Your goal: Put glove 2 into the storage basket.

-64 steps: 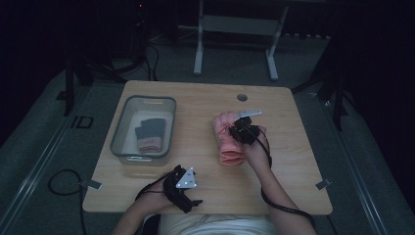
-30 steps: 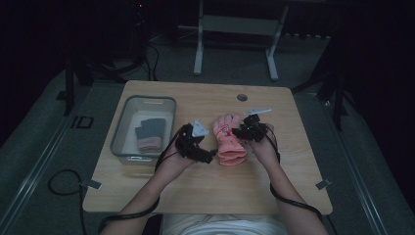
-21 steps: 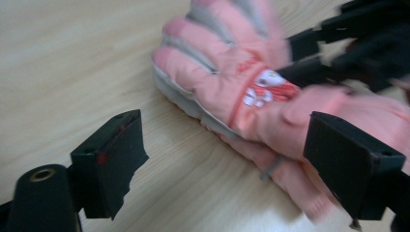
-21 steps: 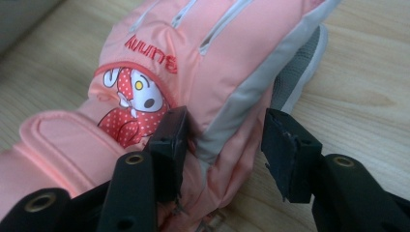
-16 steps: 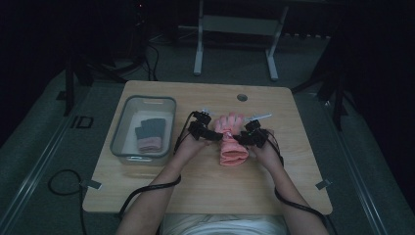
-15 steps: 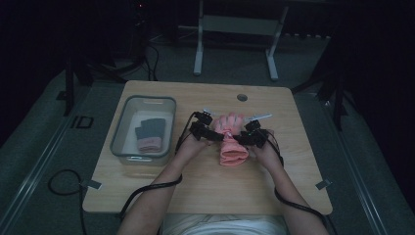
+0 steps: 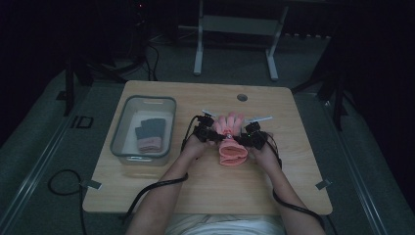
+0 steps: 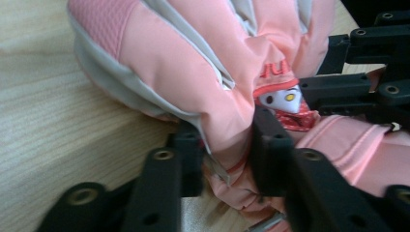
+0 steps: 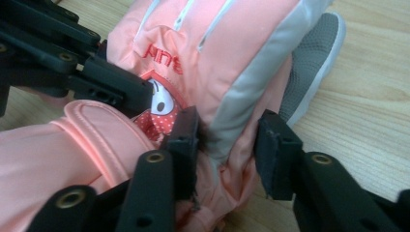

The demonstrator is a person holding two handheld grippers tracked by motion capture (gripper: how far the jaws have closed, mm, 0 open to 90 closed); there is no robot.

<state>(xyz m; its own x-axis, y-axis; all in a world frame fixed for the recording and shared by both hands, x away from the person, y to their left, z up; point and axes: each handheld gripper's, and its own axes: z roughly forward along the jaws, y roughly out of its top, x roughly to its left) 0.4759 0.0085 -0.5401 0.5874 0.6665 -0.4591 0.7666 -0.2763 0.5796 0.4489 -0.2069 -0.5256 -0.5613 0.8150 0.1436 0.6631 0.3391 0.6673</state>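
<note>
From above I see a clear bin on the left part of the table, with dark folded gloves inside it, well apart from my work. To its right, near the table's middle, lies the pink glove, fingers pointing away from me, cuff toward me. My left gripper sits at its left edge and my right gripper at its right edge, but from up there I cannot make out the jaws.

The left gripper view gives what the high view lacks: its jaws have just been closing and now pinch a fold of the pink glove near the wrist, the pads pressing the fabric. It also shows a small cartoon badge on the glove, with the right gripper's black frame reaching in beside it.

The right gripper view shows the glove from the other side, with a grey mesh thumb lying on the wood. Its jaws have been closing too and straddle the glove's grey side seam, gripping it. The left gripper's frame crosses the upper left there and hides part of the badge.
</note>
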